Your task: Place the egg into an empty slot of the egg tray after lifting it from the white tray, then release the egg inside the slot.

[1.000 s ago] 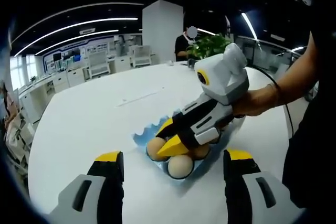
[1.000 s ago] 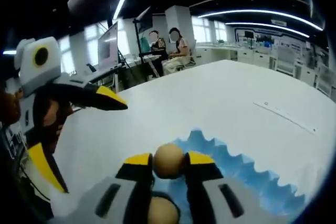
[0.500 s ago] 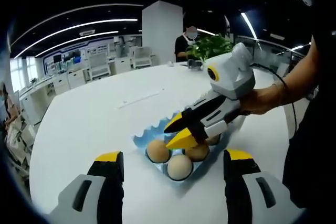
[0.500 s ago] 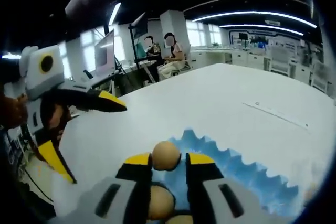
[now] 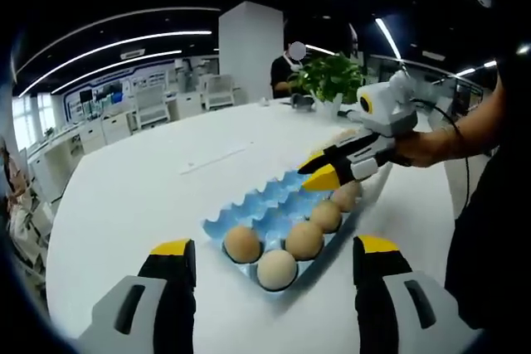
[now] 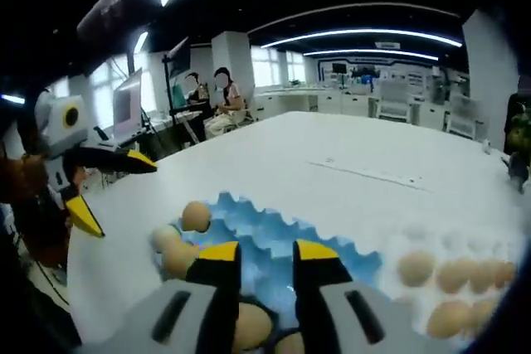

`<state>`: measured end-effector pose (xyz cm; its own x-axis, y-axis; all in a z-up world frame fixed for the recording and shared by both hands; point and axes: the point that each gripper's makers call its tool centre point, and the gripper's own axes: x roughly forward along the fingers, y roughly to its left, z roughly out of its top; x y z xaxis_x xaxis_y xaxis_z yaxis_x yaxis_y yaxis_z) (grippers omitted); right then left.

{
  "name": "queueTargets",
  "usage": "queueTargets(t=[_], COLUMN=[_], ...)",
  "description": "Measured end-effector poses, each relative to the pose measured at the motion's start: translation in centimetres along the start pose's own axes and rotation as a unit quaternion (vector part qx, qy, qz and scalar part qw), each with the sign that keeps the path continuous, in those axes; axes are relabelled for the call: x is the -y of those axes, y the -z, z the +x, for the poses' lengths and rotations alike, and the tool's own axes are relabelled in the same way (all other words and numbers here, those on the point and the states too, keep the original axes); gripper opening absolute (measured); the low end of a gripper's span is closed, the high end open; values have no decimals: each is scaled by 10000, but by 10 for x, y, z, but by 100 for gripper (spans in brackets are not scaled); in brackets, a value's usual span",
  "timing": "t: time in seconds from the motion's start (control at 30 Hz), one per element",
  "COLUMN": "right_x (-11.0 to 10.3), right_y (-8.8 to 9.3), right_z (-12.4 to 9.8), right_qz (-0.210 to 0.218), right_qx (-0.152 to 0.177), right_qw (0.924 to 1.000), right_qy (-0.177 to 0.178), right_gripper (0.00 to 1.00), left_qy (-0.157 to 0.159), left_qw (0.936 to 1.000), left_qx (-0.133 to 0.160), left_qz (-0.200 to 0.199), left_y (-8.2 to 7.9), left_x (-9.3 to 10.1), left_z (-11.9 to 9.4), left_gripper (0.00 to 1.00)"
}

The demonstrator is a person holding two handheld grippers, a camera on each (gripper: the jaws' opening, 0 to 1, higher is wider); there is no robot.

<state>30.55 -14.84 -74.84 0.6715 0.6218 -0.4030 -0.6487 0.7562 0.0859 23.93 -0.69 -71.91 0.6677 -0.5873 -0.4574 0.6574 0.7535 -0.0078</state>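
Observation:
The blue egg tray (image 5: 259, 203) lies on the white table and holds several brown eggs, one of them (image 5: 344, 195) at its far end. My right gripper (image 5: 316, 169) hovers just past that end, held by a hand, its jaws slightly apart with nothing between them. In the right gripper view its jaws (image 6: 266, 252) stand open above the blue egg tray (image 6: 274, 228), and an egg (image 6: 196, 215) rests in a far slot. The white tray (image 6: 415, 234) with several eggs (image 6: 415, 268) lies to the right. My left gripper (image 5: 275, 246) is open and holds nothing; the right gripper view shows the left gripper (image 6: 112, 188) too.
The round white table (image 5: 149, 180) stretches wide around the trays. A potted plant (image 5: 330, 76) stands at its far edge, with a person behind it. Two people sit at desks (image 6: 217, 105) beyond the table. A white strip (image 6: 369, 174) lies on the tabletop.
The right gripper has let go of the egg, which now sits in a slot of the blue tray, and has drawn back and up. The left gripper has stayed open.

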Motion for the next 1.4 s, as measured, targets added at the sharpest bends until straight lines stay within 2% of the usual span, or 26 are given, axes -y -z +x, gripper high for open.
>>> queueTargets(t=[0.17, 0.23, 0.33, 0.4, 0.43, 0.57, 0.73, 0.77, 0.83, 0.87, 0.9, 0.97, 1.0, 1.07, 1.23, 1.4], right_x=[49, 72, 97, 109, 115, 130, 134, 137, 140, 143, 139, 137, 136, 137, 131, 121], right_y=[9, 9, 13, 17, 15, 25, 44, 41, 47, 55, 50, 52, 51, 50, 44, 25], right_z=[-34, -52, -69, -77, -81, -88, -83, -84, -83, -84, -76, -76, -75, -78, -81, -86], right_qz=[95, 149, 118, 154, 94, 166, 207, 110, 124, 1, -141, -432, -476, -247, -263, -223], right_qx=[93, 232, 246, 213, 311, 218, -36, 58, -148, -410, -248, -364, -317, -249, -267, 37], right_qw=[9968, 9925, 9861, 9827, 9803, 9767, 9764, 9749, 9742, 9727, 9759, 9749, 9748, 9760, 9757, 9776], right_qy=[788, 1188, 1641, 1834, 1950, 2128, 2150, 2223, 2250, 2282, 2163, 2154, 2156, 2147, 2161, 2094], right_gripper=[24, 24, 24, 24, 24, 24, 24, 24, 24, 24, 24, 25, 25, 24, 23, 23], left_qy=[12, 14, 21, 38, 48, 26, 19, 15, -4, -5, -4, 0, 1, 1, -6, -83], left_qw=[10000, 10000, 10000, 10000, 10000, 10000, 10000, 10000, 10000, 10000, 10000, 10000, 10000, 10000, 10000, 10000], left_qx=[0, -5, 19, 21, 18, 10, 3, 4, 3, -3, -13, -21, -23, -16, 0, 20], left_qz=[1, 12, 2, 15, 17, 7, 39, 44, 29, 27, 30, 39, 40, 36, 39, -11], left_y=[0, 0, -2, -2, -2, -2, -3, -3, -3, -3, -2, -2, -2, -2, -2, -1], left_x=[0, 1, 1, 2, 2, 2, 1, 1, 0, 0, 0, 0, 0, 0, 0, -5], left_z=[0, 1, 2, 2, 2, 2, 1, 1, 0, 0, 0, 0, 0, 0, 0, -3], left_gripper=[77, 77, 77, 77, 77, 78, 77, 77, 78, 78, 78, 78, 78, 78, 77, 78])
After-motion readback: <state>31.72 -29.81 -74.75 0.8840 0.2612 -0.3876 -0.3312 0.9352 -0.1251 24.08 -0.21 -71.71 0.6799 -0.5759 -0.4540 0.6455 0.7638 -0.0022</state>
